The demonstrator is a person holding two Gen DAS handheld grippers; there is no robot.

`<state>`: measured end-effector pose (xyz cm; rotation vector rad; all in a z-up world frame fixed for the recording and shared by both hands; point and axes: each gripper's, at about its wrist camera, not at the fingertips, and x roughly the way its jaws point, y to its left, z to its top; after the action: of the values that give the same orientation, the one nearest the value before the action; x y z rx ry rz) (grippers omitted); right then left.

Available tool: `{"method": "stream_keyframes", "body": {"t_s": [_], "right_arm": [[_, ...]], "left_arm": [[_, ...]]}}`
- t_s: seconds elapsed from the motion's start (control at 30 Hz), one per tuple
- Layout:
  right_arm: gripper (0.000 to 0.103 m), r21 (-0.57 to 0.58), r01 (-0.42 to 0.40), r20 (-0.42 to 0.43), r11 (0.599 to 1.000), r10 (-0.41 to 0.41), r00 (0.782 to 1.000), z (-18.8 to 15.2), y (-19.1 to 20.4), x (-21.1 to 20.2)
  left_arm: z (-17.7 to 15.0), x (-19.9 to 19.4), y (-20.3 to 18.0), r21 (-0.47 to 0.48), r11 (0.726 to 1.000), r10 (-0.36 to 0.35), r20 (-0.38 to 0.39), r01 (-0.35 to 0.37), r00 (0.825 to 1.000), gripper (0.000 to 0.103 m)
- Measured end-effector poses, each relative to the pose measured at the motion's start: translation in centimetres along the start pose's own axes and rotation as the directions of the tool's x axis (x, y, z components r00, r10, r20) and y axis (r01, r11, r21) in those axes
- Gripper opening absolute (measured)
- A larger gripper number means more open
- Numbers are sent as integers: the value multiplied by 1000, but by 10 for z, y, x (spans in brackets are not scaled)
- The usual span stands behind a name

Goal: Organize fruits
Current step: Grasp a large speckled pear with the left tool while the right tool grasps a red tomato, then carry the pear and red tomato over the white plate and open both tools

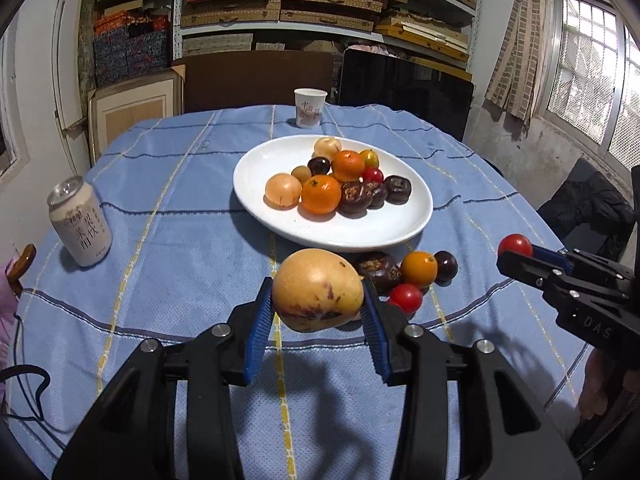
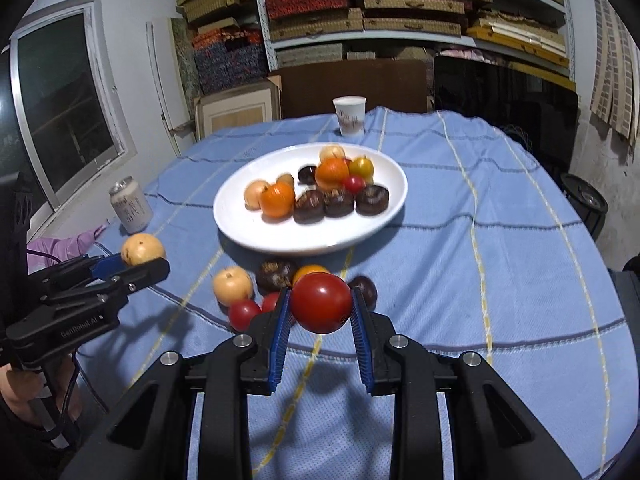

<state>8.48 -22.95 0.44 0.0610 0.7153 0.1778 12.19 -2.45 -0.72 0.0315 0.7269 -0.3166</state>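
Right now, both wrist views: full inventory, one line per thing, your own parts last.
plate: 1, white, mid table, holds orange, tan, dark, red and yellow fruits
loose fruits: about seven, mixed colours, on cloth in front of plate
pear-like fruit: 1, yellow-tan, between left gripper pads
tomato: 1, red, between right gripper pads
can: 1, pale, left side of table
paper cup: 1, white, far edge behind plate
tablecloth: 1, blue with yellow stripes
shelves of boxes: behind table
left gripper: black, blue pads, shut on fruit
right gripper: black, blue pads, shut on tomato
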Motion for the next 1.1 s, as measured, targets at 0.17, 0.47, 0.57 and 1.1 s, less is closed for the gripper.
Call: {"method": "stream_keyframes", "body": {"t_s": [0.17, 0.47, 0.57, 1.1], "right_arm": [[30, -21, 5, 49, 1000, -4, 999, 21, 2, -13], [30, -49, 18, 95, 999, -14, 995, 62, 0, -15], [30, -57, 19, 90, 998, -14, 996, 77, -2, -5], [30, -114, -1, 0, 993, 1, 1000, 137, 4, 113]], "left_arm": [[15, -10, -8, 22, 1000, 6, 33, -7, 999, 41], [49, -5, -15, 57, 998, 16, 66, -20, 998, 41], [60, 5, -14, 57, 998, 17, 63, -20, 998, 41], [86, 112, 19, -24, 1000, 14, -68, -16, 998, 41]]}}
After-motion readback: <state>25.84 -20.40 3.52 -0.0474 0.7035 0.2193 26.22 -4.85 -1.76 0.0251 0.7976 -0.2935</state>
